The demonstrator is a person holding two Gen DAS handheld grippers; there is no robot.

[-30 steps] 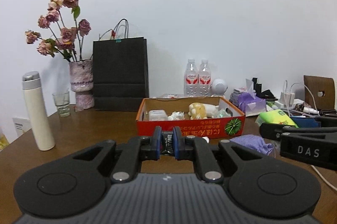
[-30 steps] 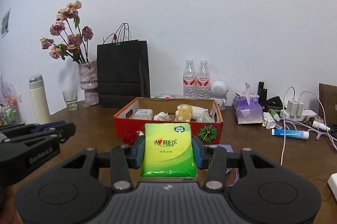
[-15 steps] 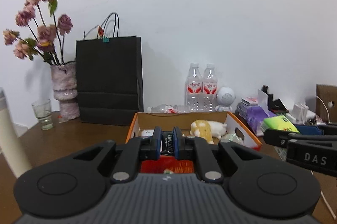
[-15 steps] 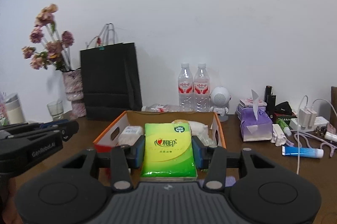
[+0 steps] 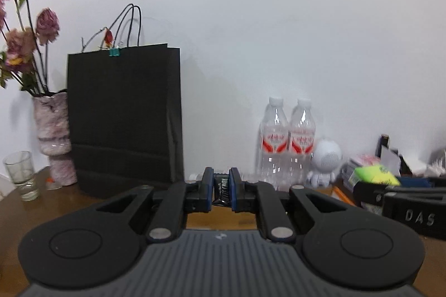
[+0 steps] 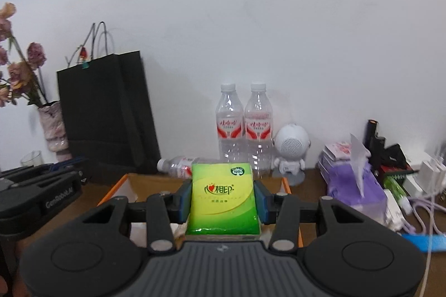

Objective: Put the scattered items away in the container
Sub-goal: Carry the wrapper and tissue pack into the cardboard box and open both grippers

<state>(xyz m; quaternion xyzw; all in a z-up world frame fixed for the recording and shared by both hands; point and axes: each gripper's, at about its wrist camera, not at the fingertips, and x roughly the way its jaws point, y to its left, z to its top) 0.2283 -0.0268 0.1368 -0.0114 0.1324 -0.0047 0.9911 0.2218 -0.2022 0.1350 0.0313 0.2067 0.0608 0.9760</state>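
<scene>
While over the cardboard box [image 6: 286,183] | right tongs [image 6: 223,198] pinching green tissue pack [image 6: 223,202] | left tongs [image 5: 222,189] pinching small dark packet [image 5: 222,188]

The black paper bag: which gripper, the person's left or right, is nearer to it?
Left. The left gripper is straight in front of the black paper bag, while the right gripper, holding the green tissue pack, is further right, over the cardboard box.

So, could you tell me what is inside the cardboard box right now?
Little shows: the cardboard box has a bare inner wall and a pale item at its left. The right gripper and its green tissue pack hide the rest.
</scene>
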